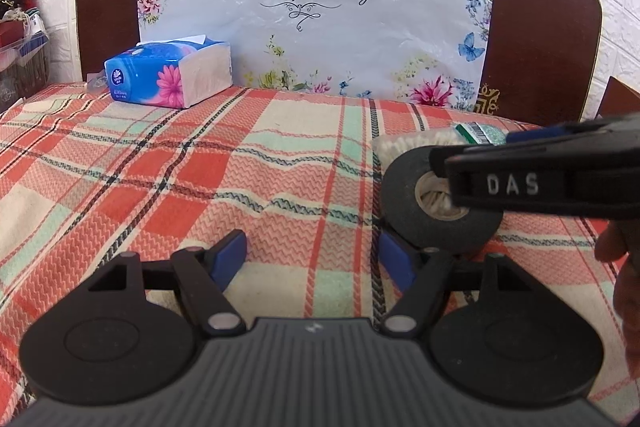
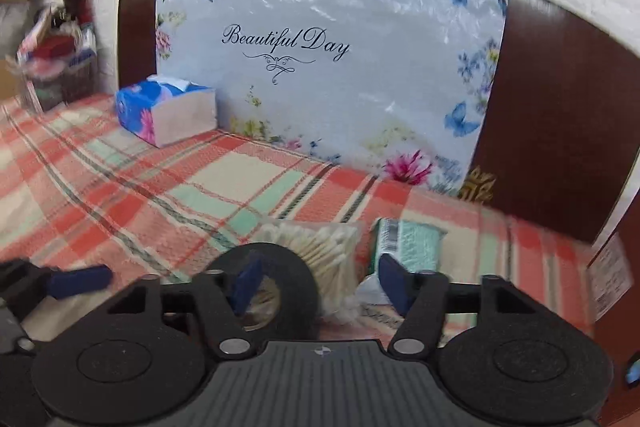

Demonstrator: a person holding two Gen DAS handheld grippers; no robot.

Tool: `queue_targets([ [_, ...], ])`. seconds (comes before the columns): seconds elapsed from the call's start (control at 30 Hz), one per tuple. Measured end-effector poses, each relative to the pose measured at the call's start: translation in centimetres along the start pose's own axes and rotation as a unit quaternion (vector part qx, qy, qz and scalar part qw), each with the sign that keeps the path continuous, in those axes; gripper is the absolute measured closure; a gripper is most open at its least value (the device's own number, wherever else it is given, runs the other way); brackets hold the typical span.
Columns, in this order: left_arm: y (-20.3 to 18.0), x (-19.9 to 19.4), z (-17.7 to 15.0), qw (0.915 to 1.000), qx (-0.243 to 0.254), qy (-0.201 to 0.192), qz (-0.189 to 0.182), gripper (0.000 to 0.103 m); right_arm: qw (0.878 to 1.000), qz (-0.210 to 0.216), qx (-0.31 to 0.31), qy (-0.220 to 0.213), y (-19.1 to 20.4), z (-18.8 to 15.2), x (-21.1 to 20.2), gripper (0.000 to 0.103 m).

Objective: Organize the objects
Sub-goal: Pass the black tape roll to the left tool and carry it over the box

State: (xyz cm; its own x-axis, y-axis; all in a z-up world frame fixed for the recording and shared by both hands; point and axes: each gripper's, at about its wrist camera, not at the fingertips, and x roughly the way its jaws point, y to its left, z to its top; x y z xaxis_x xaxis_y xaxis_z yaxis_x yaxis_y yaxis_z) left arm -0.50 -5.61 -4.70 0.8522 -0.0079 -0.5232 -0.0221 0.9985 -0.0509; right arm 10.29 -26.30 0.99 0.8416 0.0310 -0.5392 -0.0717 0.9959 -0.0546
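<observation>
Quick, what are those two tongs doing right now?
Left tongs: open, holding nothing.
Right tongs: open, one finger inside the black tape roll, not clamped.

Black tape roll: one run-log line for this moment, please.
right gripper: open, straddling black tape roll wall | left gripper: open, idle | cotton swabs: behind roll

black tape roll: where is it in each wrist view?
Left wrist: black tape roll right of centre, partly behind the right claw, on the plaid cloth.
Right wrist: low centre, one blue pad inside its hole, cotton swabs just behind.
Shared landmark: blue tissue pack at back left, before the floral board.
</observation>
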Motion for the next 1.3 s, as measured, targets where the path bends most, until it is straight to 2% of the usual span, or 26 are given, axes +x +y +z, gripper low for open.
queue_targets([
  [0.03,0.0,0.0,0.0,1.0,0.0,0.0,-0.001,0.028,1.0,0.022,0.012,0.007,-0.2,0.2,-0.1,0.076],
  [0.17,0.1,0.0,0.0,1.0,-0.001,0.0,-0.002,0.028,1.0,0.01,-0.012,0.008,0.6,-0.3,-1.0,0.078],
  [0.23,0.2,-0.1,0.0,1.0,-0.008,-0.003,-0.005,0.028,0.999,0.016,-0.024,0.036,0.9,-0.7,-0.8,0.067],
  [0.27,0.3,-0.1,0.0,0.9999,-0.008,0.0,-0.008,0.028,0.999,0.016,-0.024,0.043,0.8,-1.0,-0.6,0.067],
  [0.4,0.9,-0.3,0.0,0.9995,-0.028,-0.008,-0.015,0.028,0.997,0.016,0.033,0.062,-0.7,-0.8,-0.2,0.078],
  [0.5,0.7,-0.3,0.0,0.9996,-0.023,-0.007,-0.012,0.028,0.995,0.003,0.068,0.076,-2.1,-1.2,-0.8,0.078],
  [0.6,0.7,-0.3,0.0,0.9996,-0.024,-0.007,-0.013,0.028,0.99,-0.007,0.107,0.091,-4.8,-3.0,-2.9,0.078],
  [0.77,0.7,-0.3,0.1,0.9998,-0.019,-0.006,-0.01,0.028,0.985,-0.016,0.124,0.121,-8.0,-7.7,-10.2,0.076],
  [0.8,0.6,-0.3,0.1,0.9998,-0.017,-0.005,-0.009,0.028,0.986,-0.022,0.116,0.121,-8.2,-8.7,-11.7,0.074],
  [0.87,0.3,-0.3,0.1,1.0,-0.007,-0.002,-0.006,0.027,0.988,-0.041,0.115,0.098,-8.4,-10.6,-15.0,0.059],
  [0.9,0.0,-0.3,0.1,1.0,0.001,0.001,-0.005,0.027,0.988,-0.048,0.12,0.082,-8.6,-11.5,-16.7,0.039],
  [1.0,-1.4,-0.9,0.4,0.9992,0.034,0.02,0.0,0.029,0.989,-0.055,0.128,0.041,-8.3,-14.1,-20.2,0.037],
  [1.07,-2.6,-2.5,0.6,0.9971,0.02,0.044,-0.058,0.031,0.991,-0.051,0.117,0.027,-7.7,-15.5,-21.1,0.036],
  [1.2,-8.0,-6.4,0.5,0.9804,0.054,0.07,-0.176,0.031,0.995,-0.05,0.082,0.032,-6.6,-16.0,-19.8,0.034],
  [1.3,-11.3,-7.1,0.2,0.9652,0.08,0.111,-0.223,0.032,0.997,-0.042,0.054,0.033,-6.0,-15.5,-18.5,0.034],
])
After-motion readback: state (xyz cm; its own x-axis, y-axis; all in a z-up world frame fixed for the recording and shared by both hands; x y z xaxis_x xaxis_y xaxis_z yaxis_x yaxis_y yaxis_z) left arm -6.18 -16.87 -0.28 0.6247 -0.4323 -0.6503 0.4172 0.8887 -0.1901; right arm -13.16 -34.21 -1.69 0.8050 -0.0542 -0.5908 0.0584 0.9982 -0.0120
